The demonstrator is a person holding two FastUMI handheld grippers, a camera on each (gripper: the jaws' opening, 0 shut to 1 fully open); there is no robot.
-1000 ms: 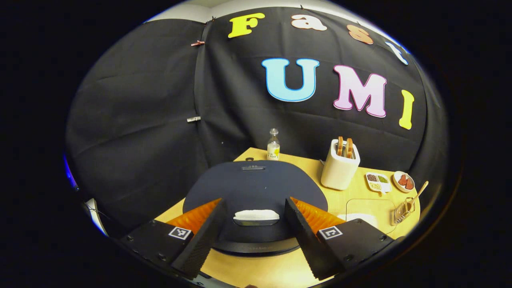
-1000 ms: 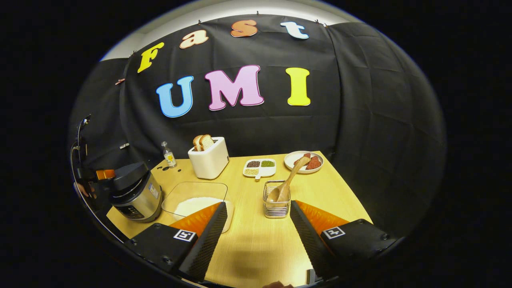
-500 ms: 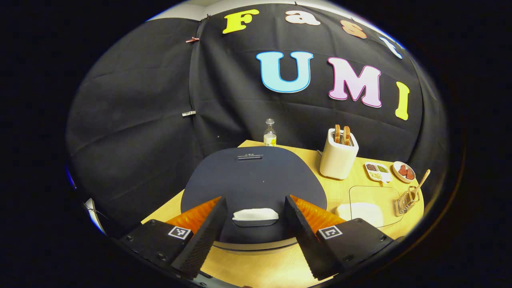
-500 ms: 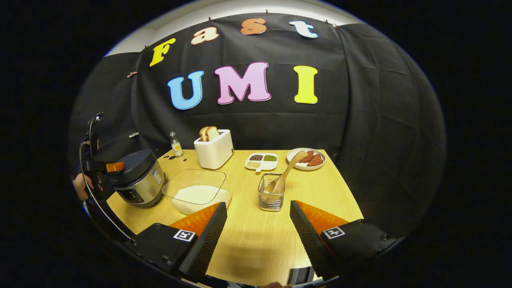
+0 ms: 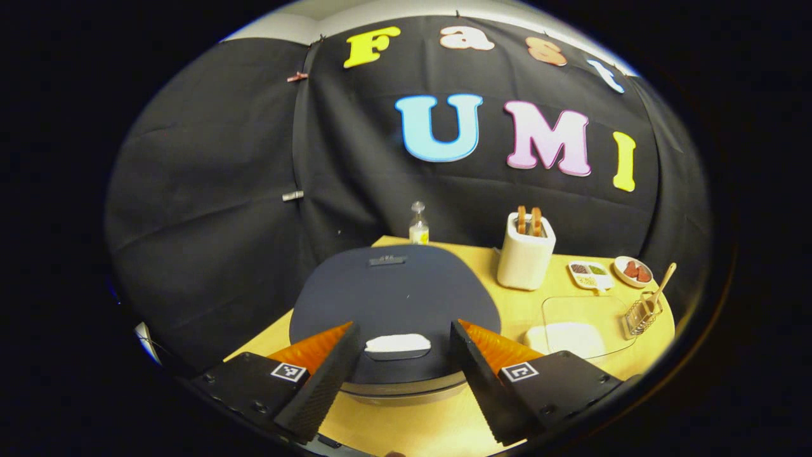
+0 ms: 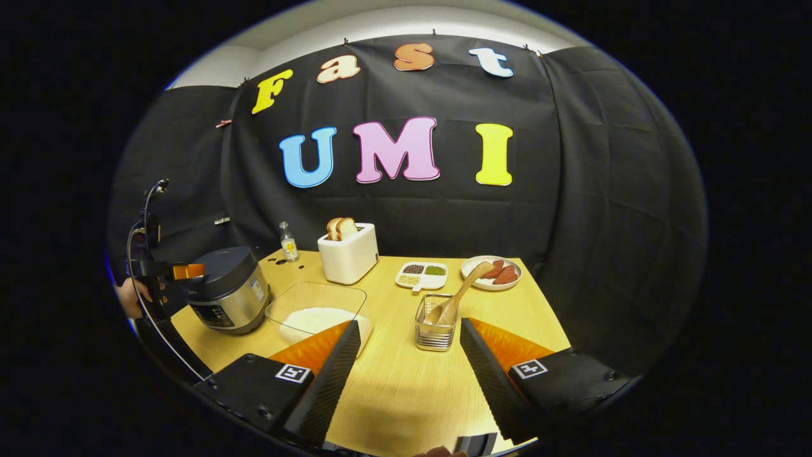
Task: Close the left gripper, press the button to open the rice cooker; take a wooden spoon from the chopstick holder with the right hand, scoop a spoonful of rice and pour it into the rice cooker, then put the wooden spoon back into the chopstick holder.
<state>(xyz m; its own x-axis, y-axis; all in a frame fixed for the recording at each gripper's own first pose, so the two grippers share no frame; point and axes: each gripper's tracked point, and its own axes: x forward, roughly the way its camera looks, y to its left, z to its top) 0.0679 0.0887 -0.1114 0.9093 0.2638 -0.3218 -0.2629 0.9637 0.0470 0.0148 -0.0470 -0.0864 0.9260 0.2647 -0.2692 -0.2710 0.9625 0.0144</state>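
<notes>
The left tongs (image 5: 398, 381) stand wide open and hold nothing. They hover just above the front of the rice cooker (image 5: 393, 298), whose dark lid is down. The pale button (image 5: 398, 343) at the lid's front edge lies between the two fingers, and neither finger touches it. In the right gripper view the left tongs (image 6: 184, 271) show as a small part at the cooker's near side, with a hand (image 6: 130, 297) behind them.

The right tongs (image 6: 406, 387) are also wide open and empty, held over a bare stretch of the table (image 6: 406, 393). Straight ahead of them, just beyond the fingertips, stands the wire chopstick holder (image 6: 436, 325). The wooden spoon (image 6: 453, 303) sits in it, bowl down, its handle leaning away to the right toward a plate of red pieces (image 6: 491, 271).

Left of the holder lies a clear glass dish of rice (image 6: 317, 314), between the holder and the rice cooker (image 6: 229, 291). Part of the dish is hidden behind the left finger of the right tongs.

Farther back stand a white toaster (image 6: 349, 255) with two slices of bread in it, a small bottle (image 6: 288, 242) and a divided dish of beans (image 6: 422, 275). None of these lies between the right tongs and the spoon.
</notes>
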